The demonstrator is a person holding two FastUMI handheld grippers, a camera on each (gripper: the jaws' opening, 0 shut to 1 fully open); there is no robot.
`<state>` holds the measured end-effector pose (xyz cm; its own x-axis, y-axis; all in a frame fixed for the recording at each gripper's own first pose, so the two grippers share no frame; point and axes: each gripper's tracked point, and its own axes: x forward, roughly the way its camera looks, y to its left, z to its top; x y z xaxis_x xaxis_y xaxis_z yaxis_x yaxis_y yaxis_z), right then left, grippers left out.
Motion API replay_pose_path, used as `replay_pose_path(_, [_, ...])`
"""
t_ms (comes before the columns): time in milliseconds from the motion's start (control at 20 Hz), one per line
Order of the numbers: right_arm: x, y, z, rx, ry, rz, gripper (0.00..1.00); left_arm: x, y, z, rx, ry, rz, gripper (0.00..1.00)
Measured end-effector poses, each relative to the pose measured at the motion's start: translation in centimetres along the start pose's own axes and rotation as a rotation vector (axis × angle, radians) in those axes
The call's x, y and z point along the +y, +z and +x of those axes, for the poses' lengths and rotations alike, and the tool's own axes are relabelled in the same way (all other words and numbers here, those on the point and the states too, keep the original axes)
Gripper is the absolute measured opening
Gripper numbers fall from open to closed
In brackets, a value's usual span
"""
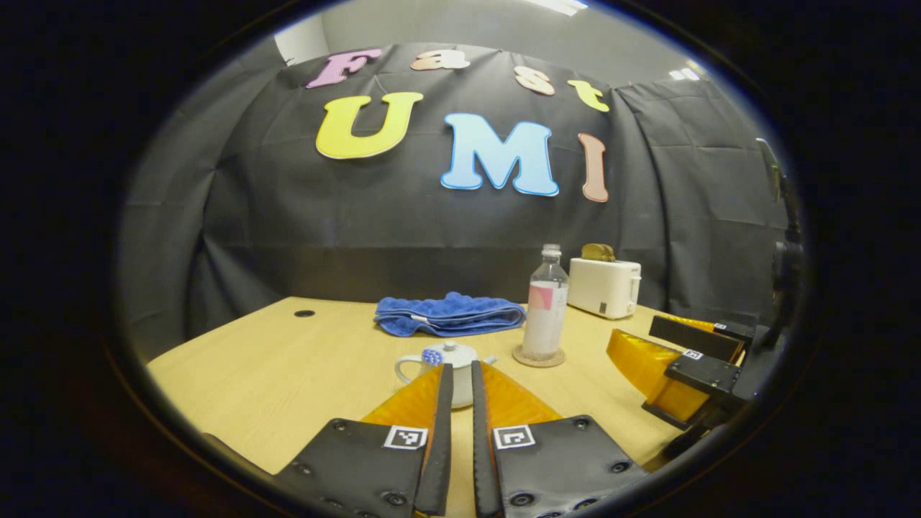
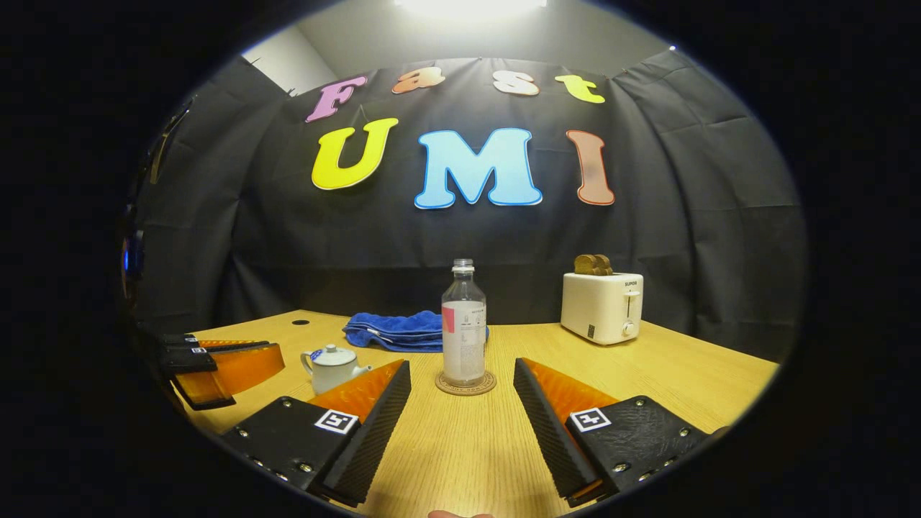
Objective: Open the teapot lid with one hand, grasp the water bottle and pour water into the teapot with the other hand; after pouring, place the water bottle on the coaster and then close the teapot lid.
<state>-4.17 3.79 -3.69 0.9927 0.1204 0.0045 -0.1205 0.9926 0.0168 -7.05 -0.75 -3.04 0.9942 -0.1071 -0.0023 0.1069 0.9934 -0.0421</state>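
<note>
The wooden table (image 2: 669, 374) carries everything. A white toaster (image 2: 602, 306) with bread in its slots stands well to the right of the water bottle (image 2: 463, 327), and a folded blue towel (image 2: 392, 329) lies behind and left of the bottle. The bottle stands upright on a round coaster (image 2: 465, 383), cap on. The white teapot (image 2: 331, 367), lid (image 1: 450, 352) seated, sits left of the bottle and a little nearer. The right gripper (image 2: 460, 378) has its fingers spread wide, facing the bottle without touching it. The left gripper (image 1: 460, 378) has its fingers nearly together, a thin gap between them, just short of the teapot.
</note>
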Motion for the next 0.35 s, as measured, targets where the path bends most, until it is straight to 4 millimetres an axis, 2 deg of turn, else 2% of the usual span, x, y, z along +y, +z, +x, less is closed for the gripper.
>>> replay_pose_path(150, [-0.08, -0.31, 0.05, 0.004, -0.008, -0.005, 0.92, -0.19, -0.77, -0.03, 0.009, 0.011, -0.001, 0.19])
replay_pose_path(350, [-0.25, -0.73, 0.34, 0.016, -0.013, 0.006, 0.92, -0.01, -0.34, -0.2, -0.01, 0.033, 0.016, 0.19])
